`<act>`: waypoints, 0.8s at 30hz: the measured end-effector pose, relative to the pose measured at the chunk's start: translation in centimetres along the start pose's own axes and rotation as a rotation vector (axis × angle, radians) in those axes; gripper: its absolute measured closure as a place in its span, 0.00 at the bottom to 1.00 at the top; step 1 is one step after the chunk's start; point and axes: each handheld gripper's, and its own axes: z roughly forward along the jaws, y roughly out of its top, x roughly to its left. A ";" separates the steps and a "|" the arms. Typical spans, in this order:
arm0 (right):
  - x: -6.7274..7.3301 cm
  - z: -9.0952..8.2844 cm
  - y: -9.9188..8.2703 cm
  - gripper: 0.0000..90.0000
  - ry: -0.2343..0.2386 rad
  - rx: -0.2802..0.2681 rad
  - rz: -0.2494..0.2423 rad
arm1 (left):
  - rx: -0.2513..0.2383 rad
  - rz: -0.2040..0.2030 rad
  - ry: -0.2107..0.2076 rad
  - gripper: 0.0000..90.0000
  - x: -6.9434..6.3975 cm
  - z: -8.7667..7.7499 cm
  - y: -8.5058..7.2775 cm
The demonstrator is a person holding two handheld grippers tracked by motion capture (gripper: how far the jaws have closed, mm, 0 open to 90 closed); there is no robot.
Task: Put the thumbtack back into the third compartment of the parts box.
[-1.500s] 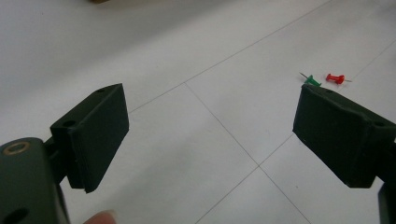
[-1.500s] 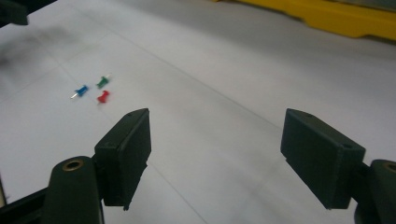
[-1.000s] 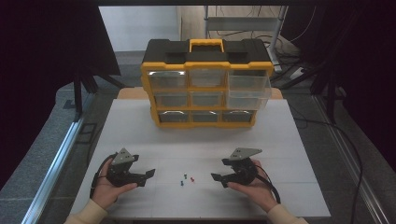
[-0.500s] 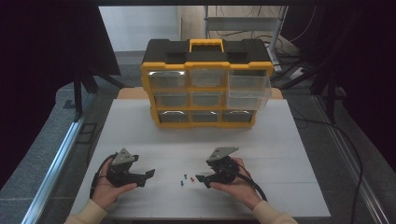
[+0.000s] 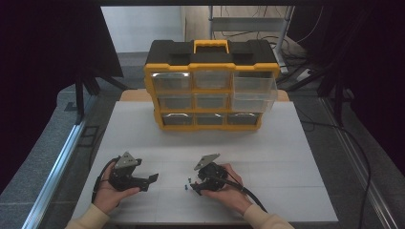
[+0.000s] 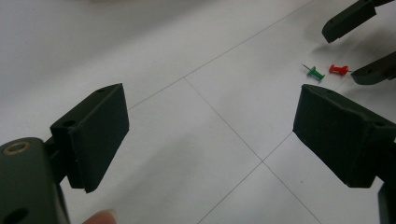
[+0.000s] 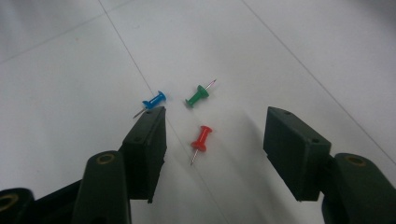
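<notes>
Where matte jaws flank, glossy red pushpin (image 7: 201,138), needle-tipped

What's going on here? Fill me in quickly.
A person at a white table holds a claw in each hand. The right claw has just been closing, its jaws either side of a red pushpin but not touching it. Blue and green pushpins lie beside. The left claw hangs open.
</notes>
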 end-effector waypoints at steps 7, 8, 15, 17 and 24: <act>0.7 0.4 0.2 0.68 -0.012 0.043 -0.031 | 0.005 -0.003 0.001 0.12 0.1 0.0 -0.1; 0.7 0.3 0.2 0.74 -0.001 0.043 -0.027 | 0.006 -0.003 0.001 0.12 0.1 0.0 -0.1; 0.6 0.1 0.2 0.93 0.005 0.062 -0.028 | 0.012 0.000 0.005 0.12 0.1 0.0 -0.1; 0.6 0.1 0.2 0.93 0.006 0.062 -0.033 | 0.012 0.000 0.005 0.12 0.1 0.0 -0.1; 0.2 -1.2 0.4 0.93 0.028 0.006 -0.028 | 0.011 -0.005 0.005 0.12 0.2 0.0 -0.2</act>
